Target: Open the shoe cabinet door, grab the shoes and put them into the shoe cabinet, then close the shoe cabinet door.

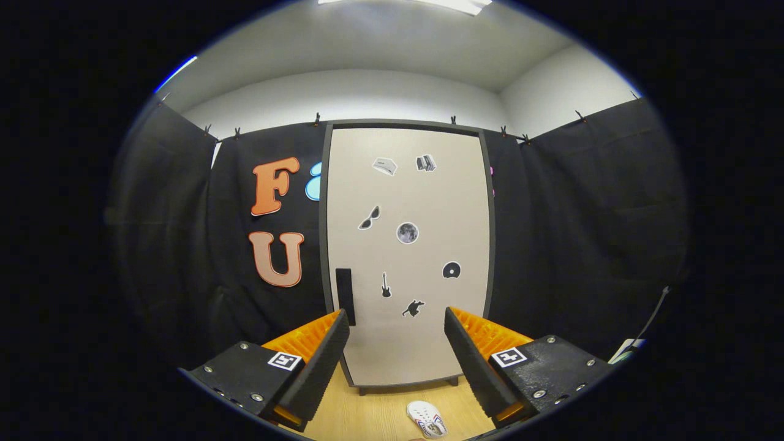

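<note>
A tall shoe cabinet [422, 202] stands straight ahead against the black cloth wall, its pale door shut and dotted with several small stickers. A dark vertical handle [345, 288] sits on the door's left edge, just above my left finger. A white shoe [427, 419] with coloured stripes lies on the wooden floor [380, 413] in front of the cabinet, low between my fingers. My gripper [397, 318] is open, fingers wide apart, nothing between them, and it is still some way back from the door.
Black cloth walls close in the booth on the left, right and behind the cabinet. A thin cable [652, 315] and a light object [626, 350] lie at the right by the cloth.
</note>
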